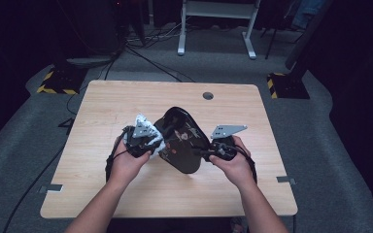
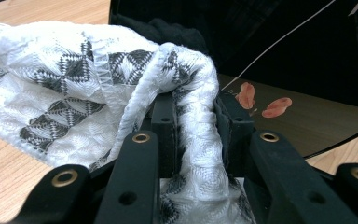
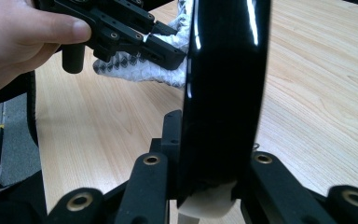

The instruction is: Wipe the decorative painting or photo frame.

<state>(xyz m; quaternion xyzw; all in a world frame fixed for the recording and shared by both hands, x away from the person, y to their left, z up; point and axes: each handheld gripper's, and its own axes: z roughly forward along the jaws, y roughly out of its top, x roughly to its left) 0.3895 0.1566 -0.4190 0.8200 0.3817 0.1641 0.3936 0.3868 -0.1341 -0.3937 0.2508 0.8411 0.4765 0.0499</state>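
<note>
A glossy black plate (image 1: 179, 141) stands tilted on edge over the middle of the wooden table (image 1: 126, 97). My right gripper (image 1: 206, 153) is shut on its right rim, and in the right gripper view the plate (image 3: 226, 70) rises edge-on between the jaws of that gripper (image 3: 209, 135). My left gripper (image 1: 148, 143) is shut on a white cloth with a grey diamond pattern (image 1: 143, 121) beside the plate's left side. In the left gripper view the cloth (image 2: 74, 93) bunches between the jaws (image 2: 198, 112), right against the plate's dark face (image 2: 284, 46). Across the table, the left gripper (image 3: 170, 44) holds the cloth (image 3: 135, 67).
The table has a round cable hole (image 1: 208, 95) near its far edge. Beyond it stand a white desk frame (image 1: 218, 29) and two floor bases with yellow-black tape (image 1: 58, 80) (image 1: 286, 85). Cables run over the grey carpet.
</note>
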